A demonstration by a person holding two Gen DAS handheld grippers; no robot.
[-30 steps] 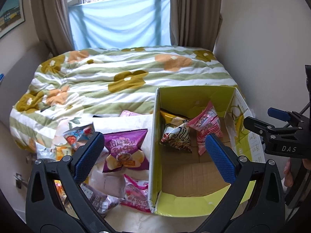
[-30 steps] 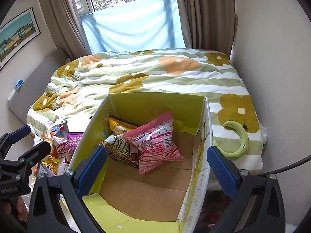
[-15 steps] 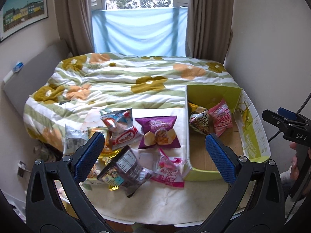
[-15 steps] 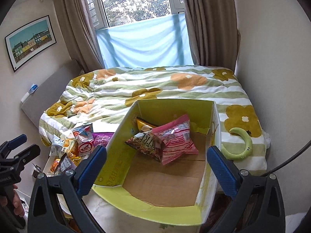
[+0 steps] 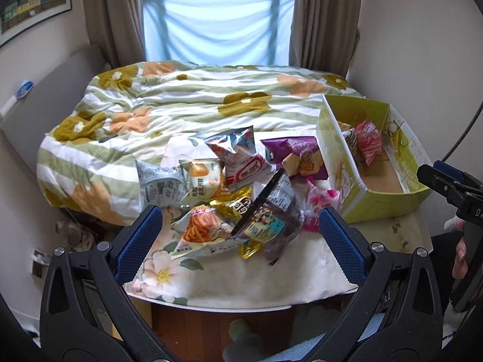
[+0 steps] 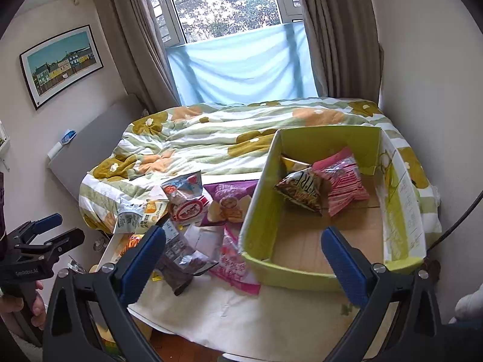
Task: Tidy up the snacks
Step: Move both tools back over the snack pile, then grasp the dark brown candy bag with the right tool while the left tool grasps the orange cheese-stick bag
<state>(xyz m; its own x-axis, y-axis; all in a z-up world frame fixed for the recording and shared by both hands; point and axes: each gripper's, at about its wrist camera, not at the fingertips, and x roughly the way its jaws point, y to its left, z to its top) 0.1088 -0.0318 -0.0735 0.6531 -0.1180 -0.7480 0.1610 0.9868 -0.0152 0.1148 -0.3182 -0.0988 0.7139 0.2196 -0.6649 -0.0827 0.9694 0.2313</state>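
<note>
Below, snack pile between the left gripper's spread, empty fingers.

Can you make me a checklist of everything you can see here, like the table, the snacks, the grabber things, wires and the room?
Surface: small table under a pale flowered cloth, pushed against the bed.
Job's things: green box on the table's right side, holding a pink striped bag, a dark patterned bag and a yellow one behind; loose snack pile left of the box, with a purple bag and a pink packet nearest it.
Clutter: nothing seen on the table besides snacks.
Grippers: left gripper open, empty, above the pile; right gripper open, empty, near the box's front.
Cables: black cable at the far right.
Surroundings: flowered bed, curtained window, framed picture.
</note>
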